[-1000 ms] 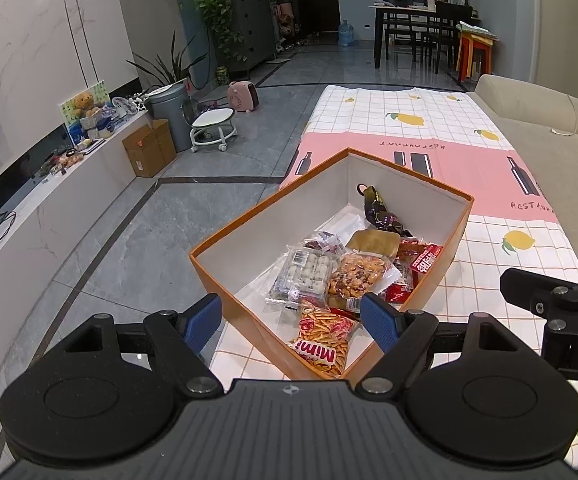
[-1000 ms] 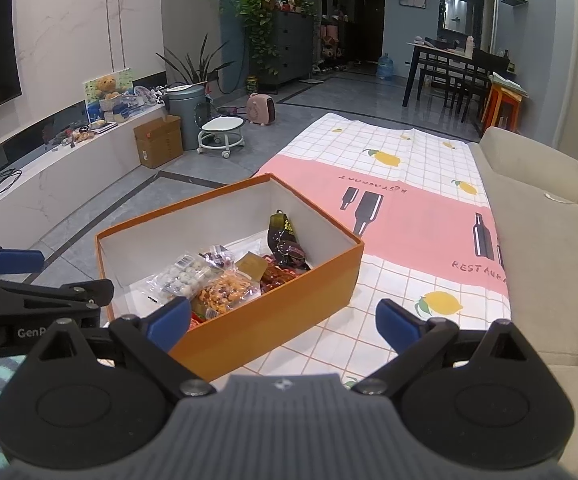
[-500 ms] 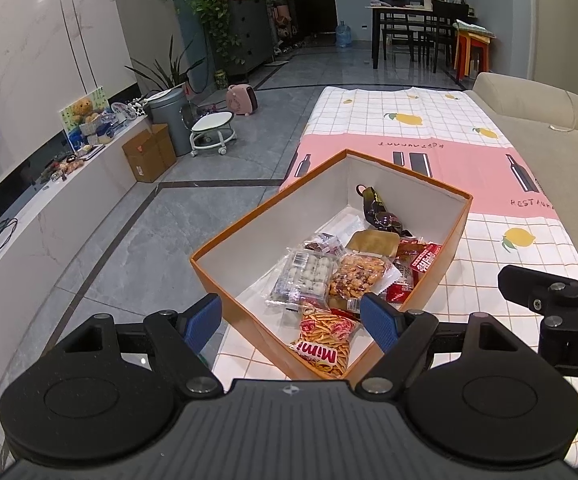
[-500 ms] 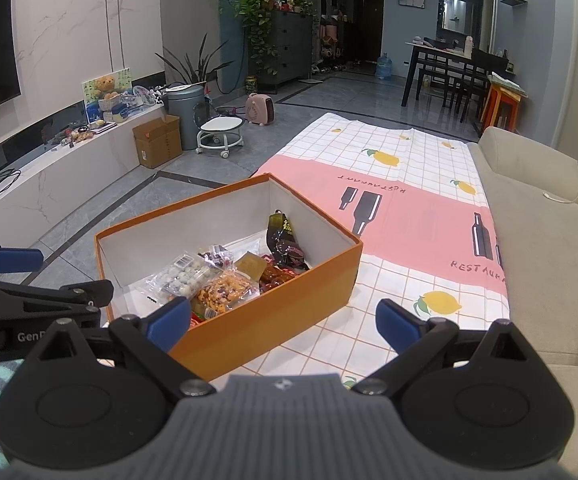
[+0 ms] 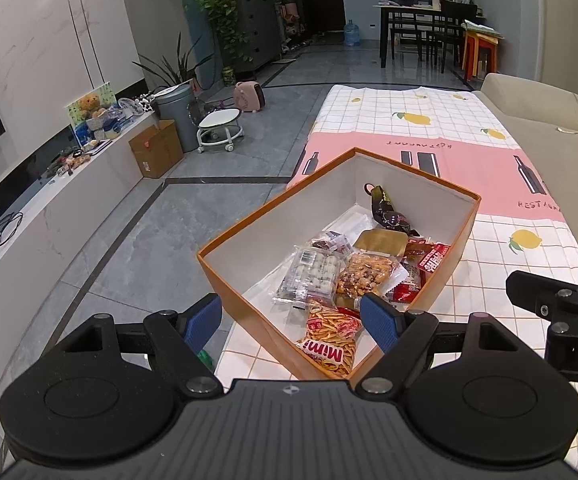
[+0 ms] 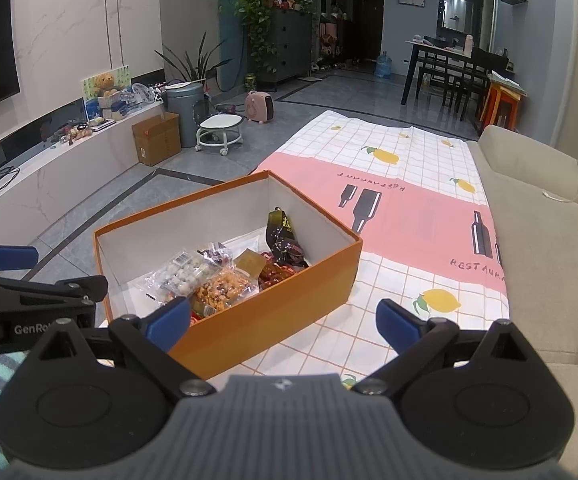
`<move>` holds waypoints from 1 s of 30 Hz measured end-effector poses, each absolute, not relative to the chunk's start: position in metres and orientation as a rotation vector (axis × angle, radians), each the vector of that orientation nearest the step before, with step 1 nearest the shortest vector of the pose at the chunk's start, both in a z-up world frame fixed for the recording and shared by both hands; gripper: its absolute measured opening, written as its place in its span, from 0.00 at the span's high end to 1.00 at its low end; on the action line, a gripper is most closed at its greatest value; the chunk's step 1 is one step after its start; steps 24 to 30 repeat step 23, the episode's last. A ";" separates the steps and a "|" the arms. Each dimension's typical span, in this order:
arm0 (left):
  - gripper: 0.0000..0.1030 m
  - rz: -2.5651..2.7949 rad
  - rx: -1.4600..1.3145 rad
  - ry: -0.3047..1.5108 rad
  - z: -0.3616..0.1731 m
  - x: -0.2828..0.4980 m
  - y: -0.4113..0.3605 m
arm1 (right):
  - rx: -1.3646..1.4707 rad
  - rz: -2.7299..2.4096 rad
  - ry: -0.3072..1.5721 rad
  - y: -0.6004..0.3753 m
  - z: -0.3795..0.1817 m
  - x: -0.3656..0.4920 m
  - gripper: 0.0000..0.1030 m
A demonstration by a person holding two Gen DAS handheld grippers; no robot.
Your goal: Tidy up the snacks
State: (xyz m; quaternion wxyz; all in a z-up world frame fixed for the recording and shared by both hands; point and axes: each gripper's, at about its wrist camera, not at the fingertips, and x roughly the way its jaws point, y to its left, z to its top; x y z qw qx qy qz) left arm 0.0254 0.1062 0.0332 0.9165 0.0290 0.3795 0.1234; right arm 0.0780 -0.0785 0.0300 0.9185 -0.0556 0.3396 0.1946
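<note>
Snacks point(image 5: 353, 280) fill the orange box point(image 6: 249, 320) at the tablecloth's point(image 6: 409, 280) edge; both jaws released.

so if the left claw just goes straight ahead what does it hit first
Most likely the near corner of the orange box, or the Mimi snack bag just inside it. The left claw is open; depth is unclear.

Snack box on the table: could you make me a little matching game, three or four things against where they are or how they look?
Things:
1. Mimi packet
2. Dark bag
3. Orange box
4. Left claw

Descriptions:
a. wide open, empty
b. leaning near the box's far corner
c. on the lemon-print cloth
d. in the box's near corner

Pairs: 1-d, 2-b, 3-c, 4-a
</note>
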 end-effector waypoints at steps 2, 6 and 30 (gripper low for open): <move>0.10 0.253 0.059 0.781 0.033 0.025 0.106 | -0.115 0.400 0.700 -0.078 0.029 0.078 0.07; 0.10 0.250 0.065 0.779 0.034 0.025 0.106 | -0.120 0.401 0.699 -0.075 0.031 0.078 0.07; 0.10 0.241 0.060 0.773 0.037 0.026 0.108 | -0.120 0.400 0.699 -0.075 0.031 0.078 0.06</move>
